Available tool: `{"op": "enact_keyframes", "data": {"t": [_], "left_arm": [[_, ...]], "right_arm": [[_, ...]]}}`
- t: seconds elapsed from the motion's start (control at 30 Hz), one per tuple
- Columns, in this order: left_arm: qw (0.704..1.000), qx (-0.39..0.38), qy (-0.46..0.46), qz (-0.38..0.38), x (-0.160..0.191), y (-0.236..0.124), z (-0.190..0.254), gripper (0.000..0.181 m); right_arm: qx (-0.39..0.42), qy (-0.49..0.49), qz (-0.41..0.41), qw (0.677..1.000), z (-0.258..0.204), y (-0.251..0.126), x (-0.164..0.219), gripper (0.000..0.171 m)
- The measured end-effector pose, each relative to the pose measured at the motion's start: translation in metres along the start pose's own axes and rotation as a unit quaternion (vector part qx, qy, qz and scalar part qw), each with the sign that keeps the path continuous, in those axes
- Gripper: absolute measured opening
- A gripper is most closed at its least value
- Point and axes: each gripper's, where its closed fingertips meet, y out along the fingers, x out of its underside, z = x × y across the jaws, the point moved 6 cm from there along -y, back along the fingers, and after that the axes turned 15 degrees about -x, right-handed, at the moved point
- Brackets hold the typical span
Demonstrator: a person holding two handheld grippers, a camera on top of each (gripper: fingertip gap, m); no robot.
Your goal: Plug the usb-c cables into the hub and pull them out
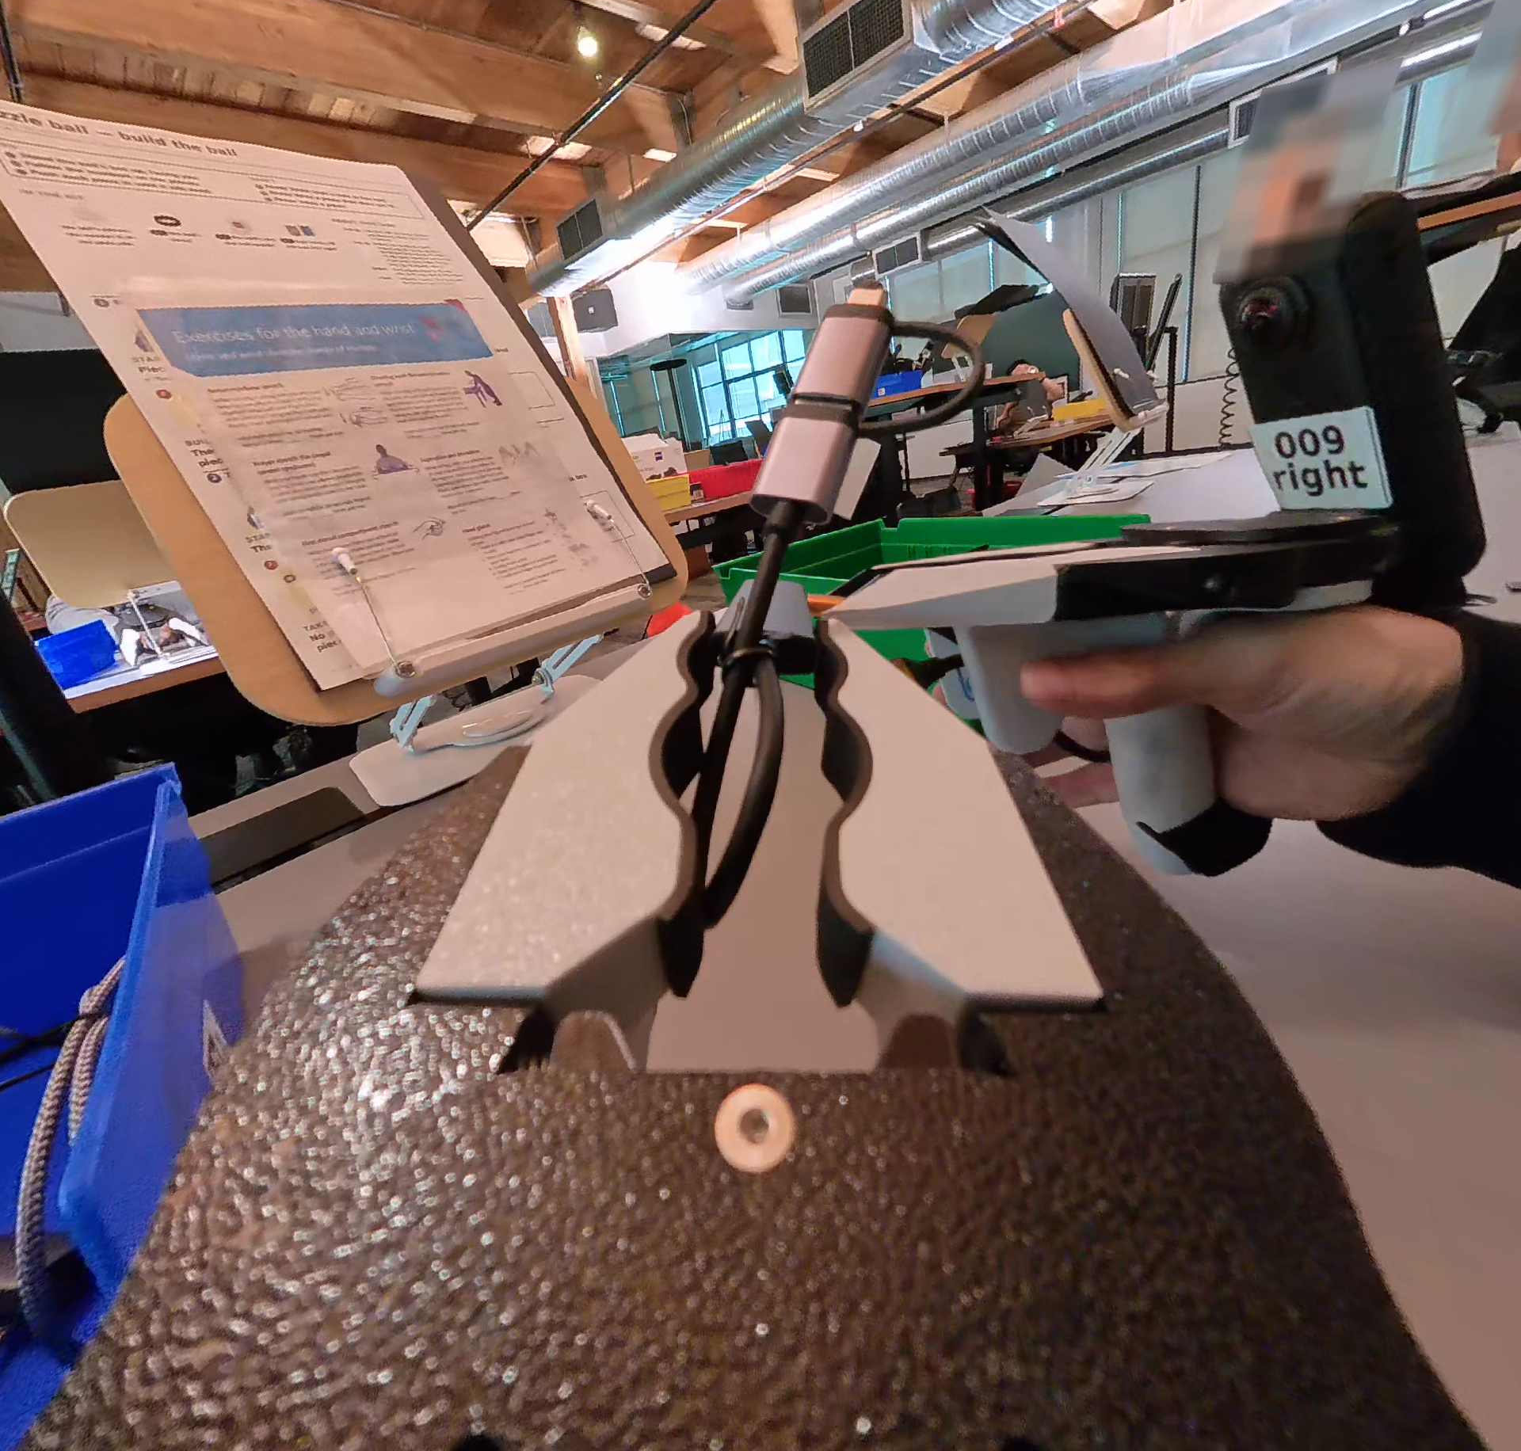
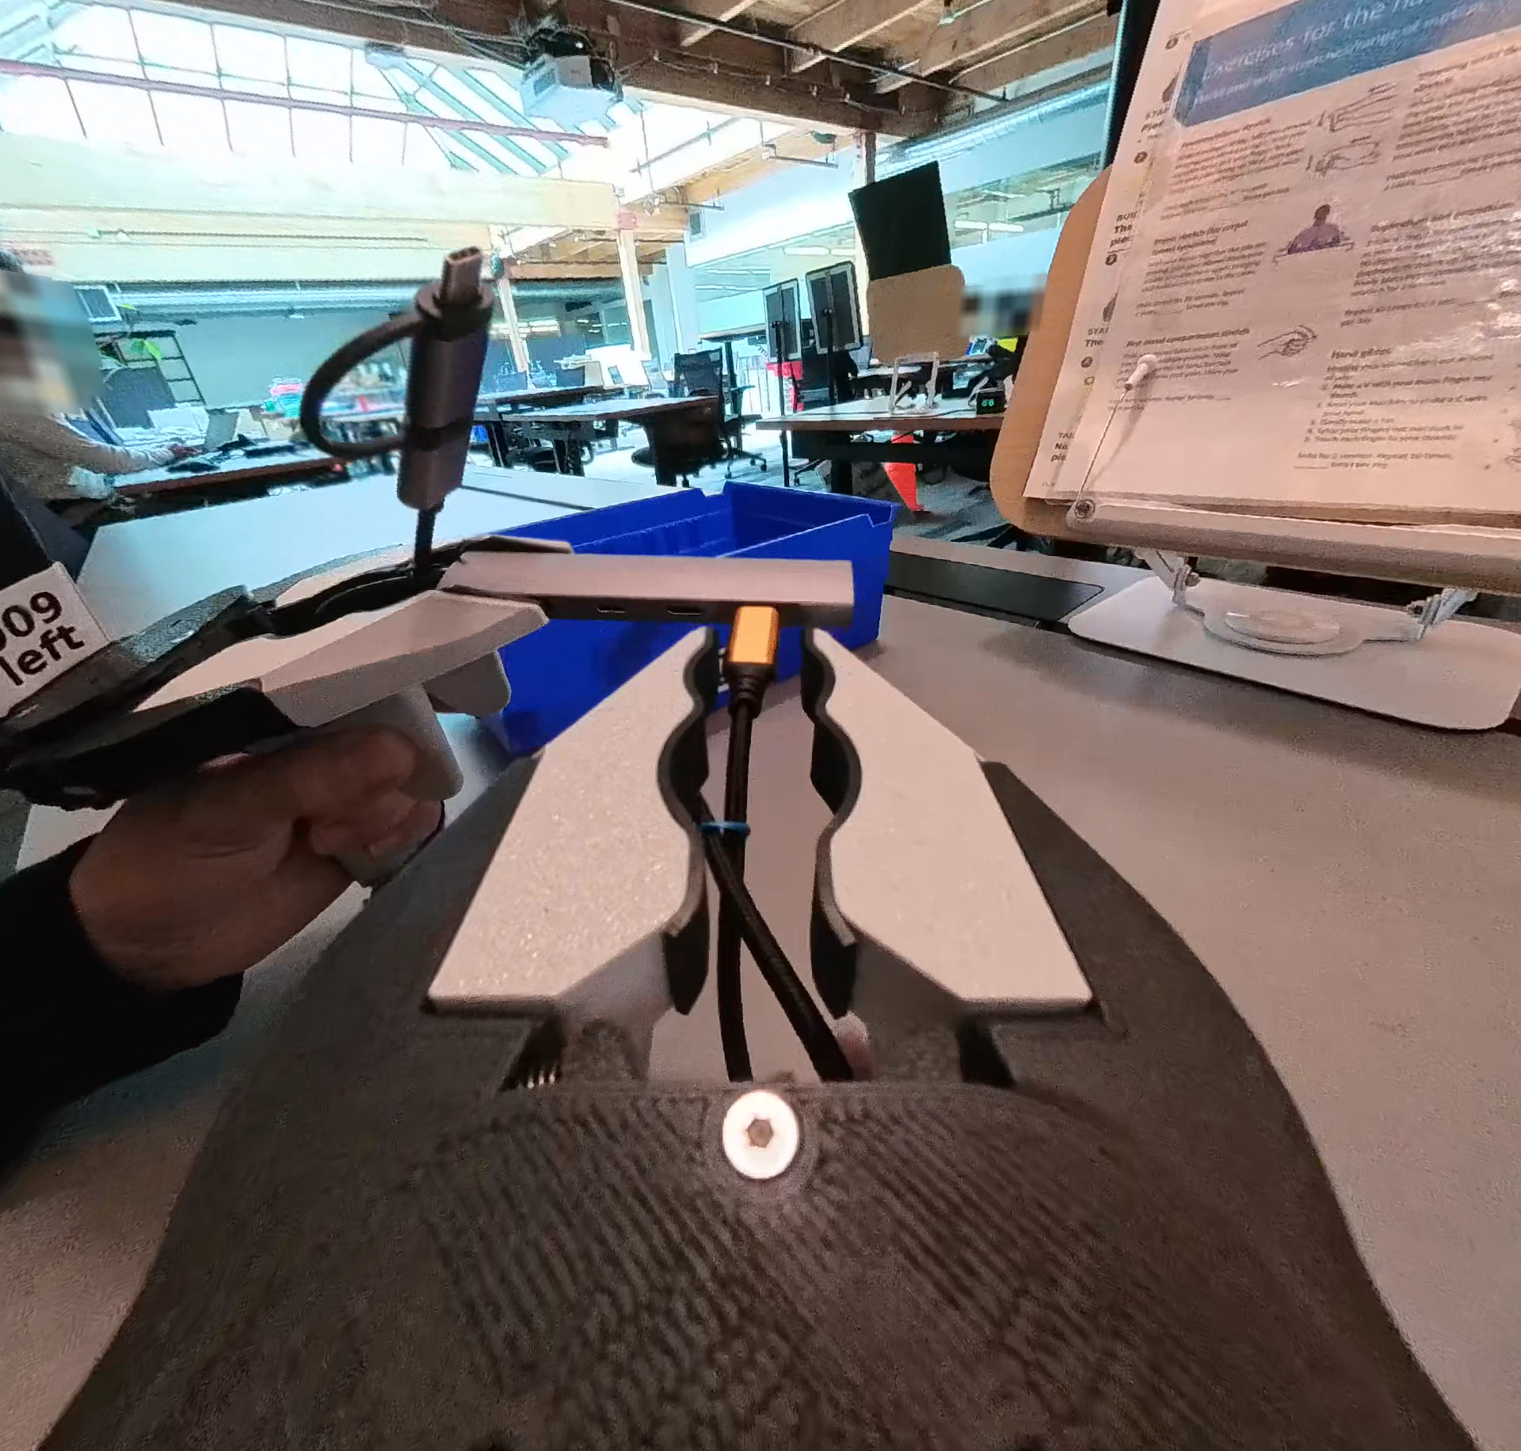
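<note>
While the two grippers meet above the grey desk [image 2: 1234, 794], the right gripper [image 2: 753, 675] has its fingers drawn in close around a black braided cable whose orange usb-c plug [image 2: 753, 638] sits at their tips, its nose touching the long edge of the hub [image 2: 658, 584]. Whether the plug is fully seated or only at the mouth of the port I cannot tell; two other ports beside it stand empty.

Across from it, the left gripper [image 1: 765, 630] pinches the hub's dark end between nearly closed fingers, so the slim grey bar is held level in the air and well clear of the desk. From that same end the hub's own short lead rises, and its grey adapter plug [image 1: 815, 416] stands upright above the fingers with a little tether loop at its side.

My judgement is that the task sits in its first insertion: one cable is at the hub, and any further cables and all the pulling-out seem left.

Further off, a blue bin [image 2: 700, 547] lies just behind the hub on the right gripper's line, and a green bin [image 1: 946, 543] sits behind the right gripper. A wooden document stand [image 1: 346, 424] with printed sheets stands near, beside the working space; nothing blocks the plug itself.
</note>
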Motion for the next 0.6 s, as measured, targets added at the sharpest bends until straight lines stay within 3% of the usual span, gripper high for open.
{"op": "enact_keyframes", "data": {"t": [0.33, 0.6], "left_arm": [[1.000, -0.013, -0.018, -0.018, 0.005, 0.002, -0.001, 0.022], [0.999, -0.021, 0.006, -0.037, 0.014, 0.004, 0.001, 0.022]], "right_arm": [[0.029, -0.024, 0.023, 0.999, 0.001, 0.005, 0.007, 0.011], [0.036, -0.034, -0.010, 0.999, 0.006, 0.004, 0.013, 0.010]]}}
